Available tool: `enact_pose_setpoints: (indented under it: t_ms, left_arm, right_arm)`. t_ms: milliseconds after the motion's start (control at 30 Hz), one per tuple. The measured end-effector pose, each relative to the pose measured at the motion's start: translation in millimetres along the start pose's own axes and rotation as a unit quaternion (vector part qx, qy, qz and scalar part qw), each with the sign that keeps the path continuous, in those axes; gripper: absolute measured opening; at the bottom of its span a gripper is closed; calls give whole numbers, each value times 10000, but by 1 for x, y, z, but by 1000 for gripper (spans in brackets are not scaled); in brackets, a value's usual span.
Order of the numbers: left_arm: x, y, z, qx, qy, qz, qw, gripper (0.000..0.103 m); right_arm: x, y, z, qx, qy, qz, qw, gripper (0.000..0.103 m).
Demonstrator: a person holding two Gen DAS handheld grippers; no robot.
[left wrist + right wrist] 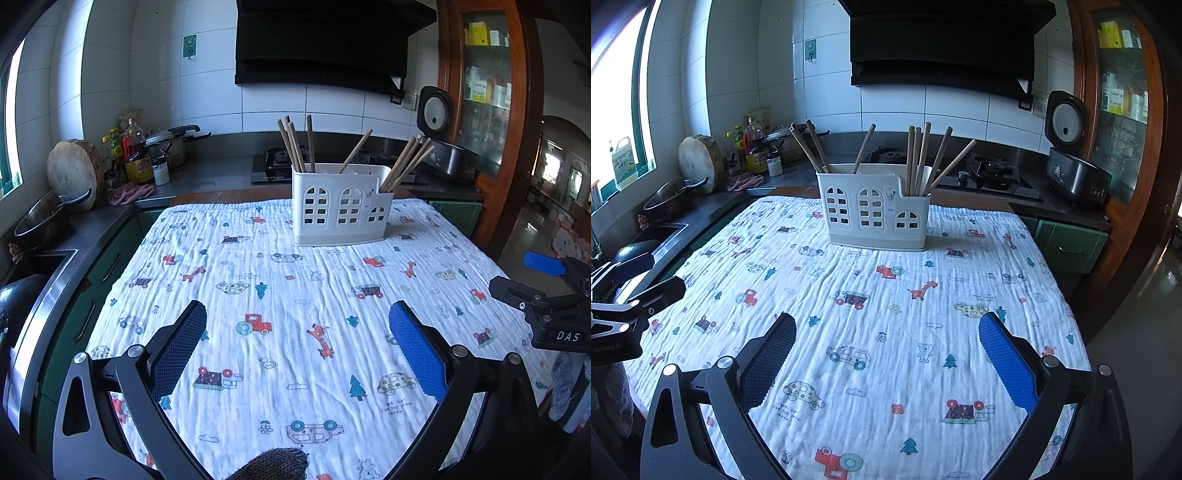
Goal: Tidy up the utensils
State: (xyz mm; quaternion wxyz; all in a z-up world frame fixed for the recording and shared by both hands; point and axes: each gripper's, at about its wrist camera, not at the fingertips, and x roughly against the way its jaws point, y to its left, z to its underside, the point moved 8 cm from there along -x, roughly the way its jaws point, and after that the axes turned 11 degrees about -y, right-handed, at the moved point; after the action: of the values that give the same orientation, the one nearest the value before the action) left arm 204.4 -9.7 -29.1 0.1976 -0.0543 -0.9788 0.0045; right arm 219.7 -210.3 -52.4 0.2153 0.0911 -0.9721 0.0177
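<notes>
A white utensil holder point(341, 205) with arched cut-outs stands at the far side of the table; it also shows in the right wrist view point(874, 211). Several wooden chopsticks point(295, 146) stand in its left, middle and right compartments, and they show in the right wrist view point(918, 158) too. My left gripper point(297, 314) is open and empty, low over the near part of the cloth. My right gripper point(886, 325) is open and empty, likewise over the near cloth. Each gripper shows at the edge of the other's view, the right one point(546, 295) and the left one point(631, 291).
A white cloth with cartoon vehicles and animals point(295, 295) covers the table. Behind it are a counter with a gas hob point(990, 173), a rice cooker point(1075, 173), bottles point(136, 155), a round chopping board point(72, 173), a wok point(44, 218) and a sink point(40, 262) at the left.
</notes>
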Motion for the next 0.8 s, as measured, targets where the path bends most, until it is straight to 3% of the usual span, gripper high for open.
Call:
enact_pose_setpoints:
  t_ms: [800]
  left_arm:
    - [-3, 2, 4, 14, 68, 22, 10000, 98]
  right_arm:
    - [-4, 4, 3, 3, 46, -38, 10000, 96]
